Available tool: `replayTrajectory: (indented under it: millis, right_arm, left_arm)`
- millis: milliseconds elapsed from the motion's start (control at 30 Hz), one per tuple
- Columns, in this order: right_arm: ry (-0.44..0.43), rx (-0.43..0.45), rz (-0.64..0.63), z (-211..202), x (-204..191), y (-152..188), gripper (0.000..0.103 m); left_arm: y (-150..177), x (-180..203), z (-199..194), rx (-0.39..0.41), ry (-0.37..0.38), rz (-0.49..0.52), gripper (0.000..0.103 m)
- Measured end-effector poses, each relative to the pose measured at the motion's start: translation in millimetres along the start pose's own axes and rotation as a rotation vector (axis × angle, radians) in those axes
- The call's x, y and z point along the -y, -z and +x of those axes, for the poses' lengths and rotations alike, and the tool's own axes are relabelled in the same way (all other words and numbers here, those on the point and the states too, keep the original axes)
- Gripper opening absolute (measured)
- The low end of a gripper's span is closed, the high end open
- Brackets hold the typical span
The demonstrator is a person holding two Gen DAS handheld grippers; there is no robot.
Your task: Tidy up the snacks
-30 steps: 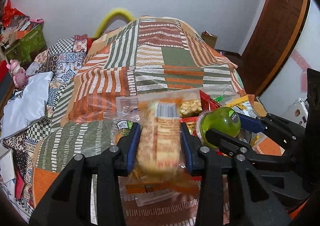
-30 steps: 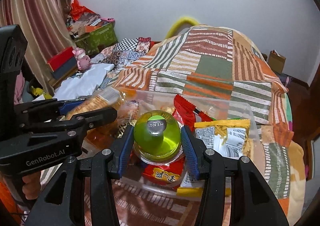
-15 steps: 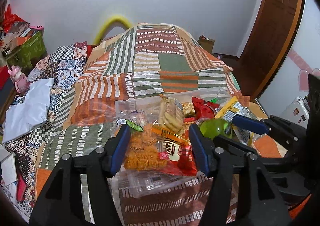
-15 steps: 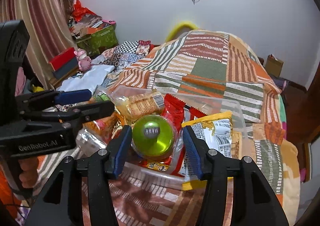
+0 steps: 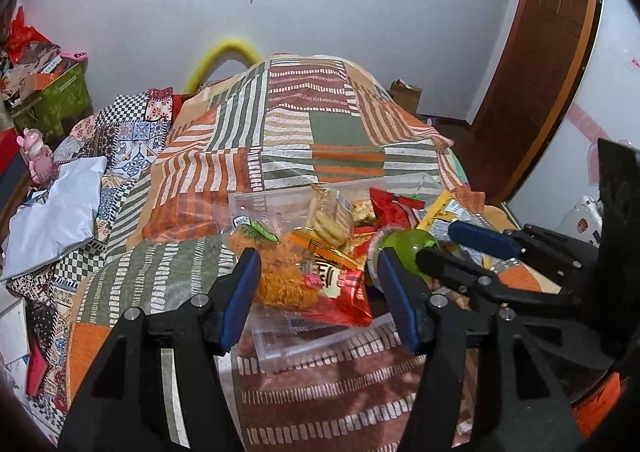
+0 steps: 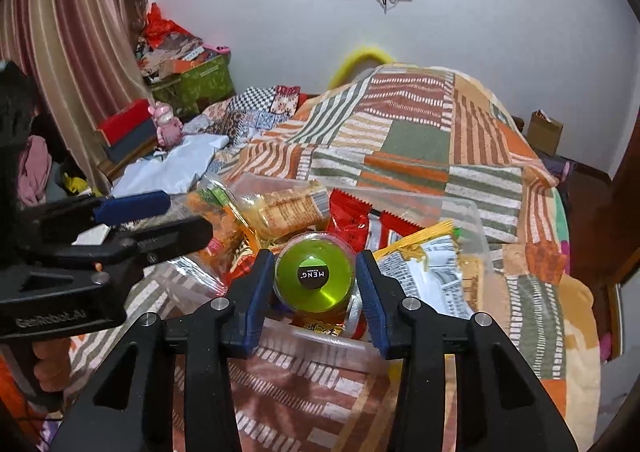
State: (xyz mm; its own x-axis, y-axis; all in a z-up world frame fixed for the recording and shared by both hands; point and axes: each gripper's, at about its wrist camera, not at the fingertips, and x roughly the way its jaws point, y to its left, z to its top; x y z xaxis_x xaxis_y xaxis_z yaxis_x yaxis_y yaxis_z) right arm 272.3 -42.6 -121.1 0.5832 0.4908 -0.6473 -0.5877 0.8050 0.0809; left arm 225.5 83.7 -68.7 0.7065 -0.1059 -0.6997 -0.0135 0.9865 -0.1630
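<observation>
Since one second ago the biscuit pack (image 5: 330, 218) has left the left gripper (image 5: 318, 292), whose jaws are wide and empty. Right gripper (image 6: 315, 288) has released the green jelly cup (image 6: 314, 278), now in the clear box (image 6: 460, 212).

Bed (image 5: 304, 140), covered by a patchwork blanket (image 6: 416, 140) in orange, green and brown stripes. On it: one clear plastic box (image 5: 320, 344) holding snack packets; a white garment (image 5: 52, 212); a checked quilt (image 5: 120, 132) alongside.
</observation>
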Motion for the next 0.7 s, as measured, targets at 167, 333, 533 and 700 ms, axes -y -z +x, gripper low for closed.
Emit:
replayTrajectory:
  millis: [167, 333, 533, 700]
  right_arm:
    - [0.016, 0.089, -0.013, -42, -3, -1, 0.051]
    - [0.024, 0.164, -0.005, -81, -3, 3, 0.062]
    - [0.025, 0.243, 0.002, -124, -6, 12, 0.075]
    - [0.035, 0.299, 0.012, -153, -8, 20, 0.084]
  left_arm:
    - [5, 11, -29, 0.07, -0.003, 0.003, 0.06]
    - [12, 29, -73, 0.189, -0.025, 0.028, 0.06]
    - [28, 52, -128, 0.333, -0.054, 0.065, 0.075]
    - [40, 63, -157, 0.391, -0.05, 0.066, 0.086]
